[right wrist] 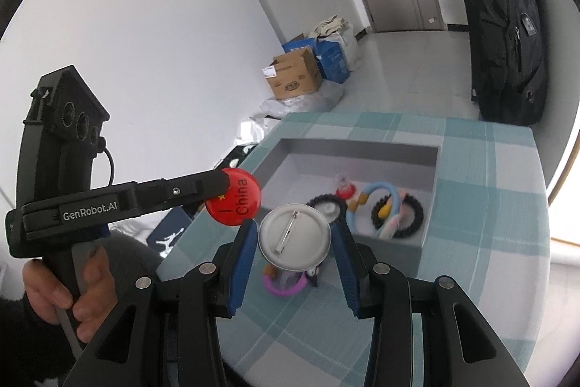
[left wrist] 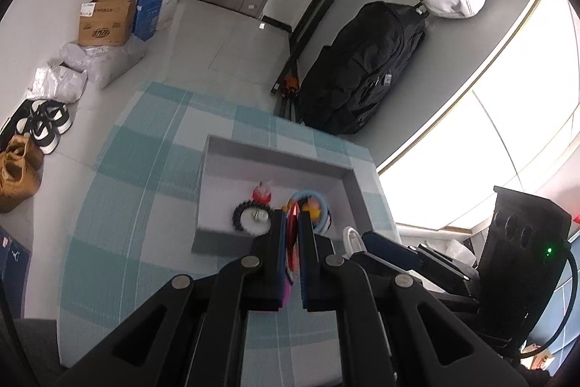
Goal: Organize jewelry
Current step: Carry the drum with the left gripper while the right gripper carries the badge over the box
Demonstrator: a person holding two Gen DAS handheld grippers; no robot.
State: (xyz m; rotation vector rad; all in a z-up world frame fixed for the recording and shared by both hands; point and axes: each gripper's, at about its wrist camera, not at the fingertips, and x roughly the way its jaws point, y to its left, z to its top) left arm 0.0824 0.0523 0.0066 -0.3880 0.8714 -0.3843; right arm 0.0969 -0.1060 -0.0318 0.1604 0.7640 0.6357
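Two badges aloft: left gripper pinches round red "China" pin badge edge-on, right gripper clamps silver-backed round pin badge, grey rectangular tray at twelve o'clock; thin-edge grips could slip, badges colliding.

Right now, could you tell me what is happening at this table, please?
A person is sorting trinkets into a grey tray on a checked tablecloth. The left gripper pinches a red badge by its edge. The right gripper holds a silver pin badge, back side up. Both hang just short of the tray, where bracelets already lie.
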